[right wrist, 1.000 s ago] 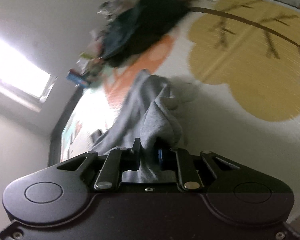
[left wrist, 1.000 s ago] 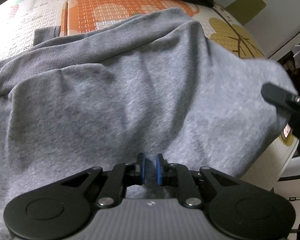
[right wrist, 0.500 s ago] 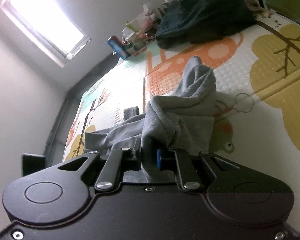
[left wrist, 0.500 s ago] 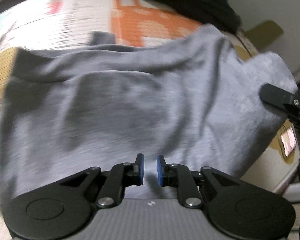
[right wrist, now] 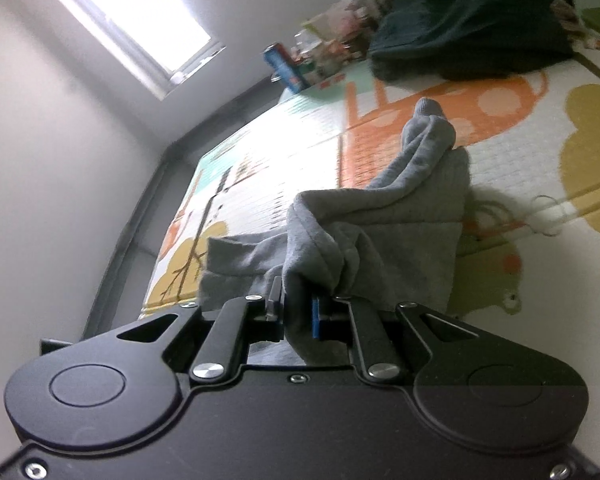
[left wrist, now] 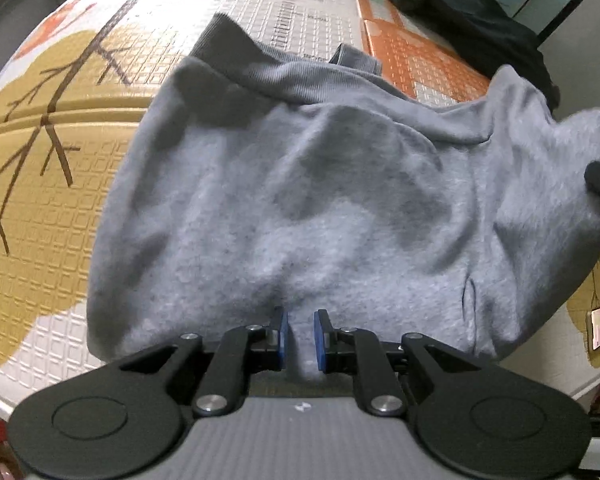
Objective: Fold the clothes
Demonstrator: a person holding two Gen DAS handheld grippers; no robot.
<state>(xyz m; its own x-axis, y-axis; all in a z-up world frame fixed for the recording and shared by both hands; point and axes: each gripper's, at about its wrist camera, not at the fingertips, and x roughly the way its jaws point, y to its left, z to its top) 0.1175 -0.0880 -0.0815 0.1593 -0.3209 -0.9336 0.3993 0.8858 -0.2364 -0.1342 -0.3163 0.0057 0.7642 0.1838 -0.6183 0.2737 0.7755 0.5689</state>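
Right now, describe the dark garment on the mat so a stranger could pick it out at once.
Start from the patterned play mat that covers the floor. At its far end, beyond the orange patch, lies the dark garment in a crumpled heap. Unlike the grey sweatshirt pinched by both grippers in the foreground, it is near-black and nothing is holding it.

Both claws (left wrist: 300, 334) (right wrist: 296, 314) pinched nearly closed

A home, likely a child's playroom or living room: the floor carries a foam play mat (left wrist: 52, 216) printed with trees and an orange teapot, plain walls meet a bright window (right wrist: 128, 24), and household clutter (right wrist: 320, 60) crowds the mat's far edge beside a dark garment heap (right wrist: 472, 28).
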